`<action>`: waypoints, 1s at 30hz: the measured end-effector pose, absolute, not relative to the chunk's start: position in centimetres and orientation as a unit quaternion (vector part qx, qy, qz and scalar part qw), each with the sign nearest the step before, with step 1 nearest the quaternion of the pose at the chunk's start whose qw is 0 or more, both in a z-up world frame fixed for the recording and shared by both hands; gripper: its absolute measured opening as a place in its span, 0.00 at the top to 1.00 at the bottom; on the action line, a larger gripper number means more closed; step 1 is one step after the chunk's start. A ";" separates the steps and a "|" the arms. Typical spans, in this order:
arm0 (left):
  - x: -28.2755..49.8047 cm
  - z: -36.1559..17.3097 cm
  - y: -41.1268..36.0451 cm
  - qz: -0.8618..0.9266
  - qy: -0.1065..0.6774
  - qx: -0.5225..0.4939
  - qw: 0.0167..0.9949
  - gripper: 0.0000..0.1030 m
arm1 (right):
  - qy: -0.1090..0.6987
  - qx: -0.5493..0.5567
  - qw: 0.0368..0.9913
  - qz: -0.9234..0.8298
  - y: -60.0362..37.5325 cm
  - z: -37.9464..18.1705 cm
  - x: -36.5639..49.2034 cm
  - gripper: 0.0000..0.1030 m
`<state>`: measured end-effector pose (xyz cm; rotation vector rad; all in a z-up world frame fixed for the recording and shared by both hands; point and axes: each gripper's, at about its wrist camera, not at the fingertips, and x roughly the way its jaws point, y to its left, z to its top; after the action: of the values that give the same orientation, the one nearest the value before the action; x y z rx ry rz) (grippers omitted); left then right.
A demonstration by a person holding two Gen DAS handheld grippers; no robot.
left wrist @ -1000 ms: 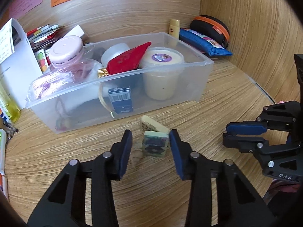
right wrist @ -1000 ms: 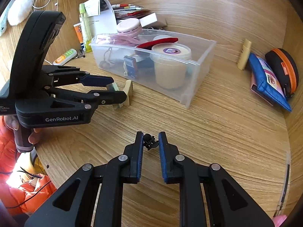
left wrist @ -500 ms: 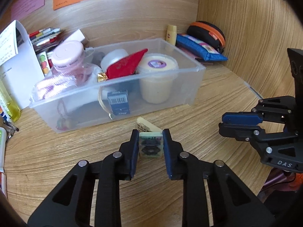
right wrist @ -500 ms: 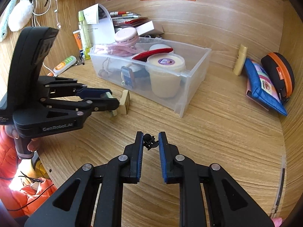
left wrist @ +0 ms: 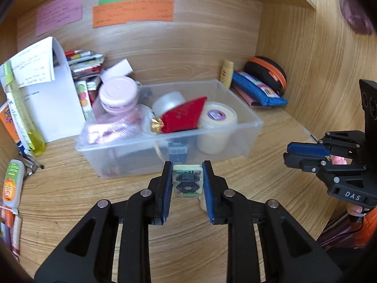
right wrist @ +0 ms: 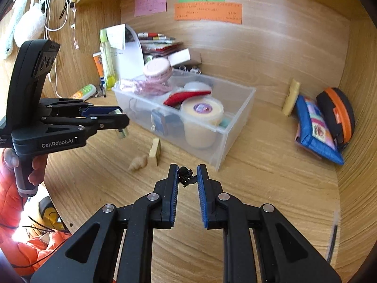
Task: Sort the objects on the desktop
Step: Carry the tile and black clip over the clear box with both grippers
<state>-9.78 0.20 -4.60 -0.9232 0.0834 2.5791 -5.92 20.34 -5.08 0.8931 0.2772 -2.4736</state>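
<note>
My left gripper is shut on a small pale-green square block with a dark printed picture and holds it in the air in front of the clear plastic bin. In the right wrist view the left gripper holds the block above the desk. My right gripper is shut on a small black clip. A cream block and a small seashell lie on the desk in front of the bin.
The bin holds a pink-lidded jar, a red pouch, a cream tub and a blue box. A blue pouch, black-orange case and lip balm lie at the right wall. Papers and tubes stand at the left.
My left gripper closed on the green block and lifted it off the desk, up and back from the cream block and shell. The right gripper keeps the black clip.
</note>
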 end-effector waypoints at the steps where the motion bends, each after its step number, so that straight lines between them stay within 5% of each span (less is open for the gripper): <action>1: -9.7 -4.4 0.0 0.923 0.027 -0.328 0.199 0.77 | 0.101 0.324 0.245 -0.908 20.4 -4.8 -6.0 0.86; 30: -15.2 -1.8 -0.4 0.930 0.013 -0.298 0.216 0.77 | 0.103 0.305 0.232 -0.918 18.9 -2.2 -14.6 0.86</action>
<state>-15.17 -0.39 -1.78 -0.8253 0.0366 2.5770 -14.62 18.90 -2.24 0.8376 0.2834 -2.5227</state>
